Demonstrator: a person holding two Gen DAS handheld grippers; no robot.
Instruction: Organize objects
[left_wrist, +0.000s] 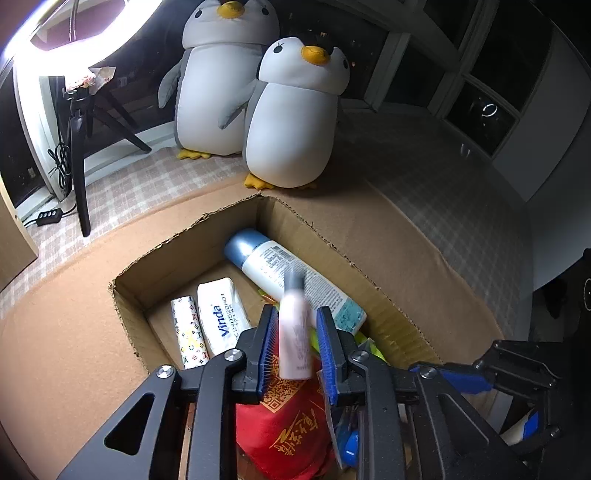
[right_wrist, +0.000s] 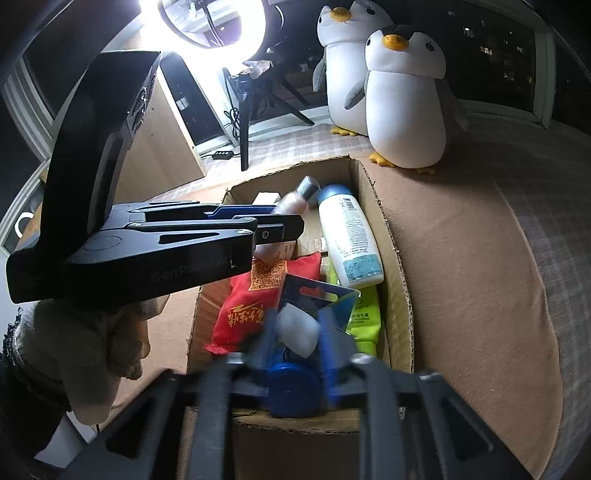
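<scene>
- Left claw (left_wrist: 297, 343): we see its pads just parted around a small pink bottle (left_wrist: 295, 332), blurred above the cardboard box (left_wrist: 388, 295).
- Right claw (right_wrist: 295, 332): spread, a white-and-blue packet (right_wrist: 299, 328) between its fingers.
- We judge the bottle light, rigid and slick; grip mid-body.

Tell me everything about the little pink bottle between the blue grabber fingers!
The little pink bottle is pale pink, looks like plastic, and has a dark grey cap. It is blurred and roughly upright, cap up, between the left gripper's blue pads, over the open cardboard box and the red pouch. Whether the pads still press on it is unclear.
</scene>
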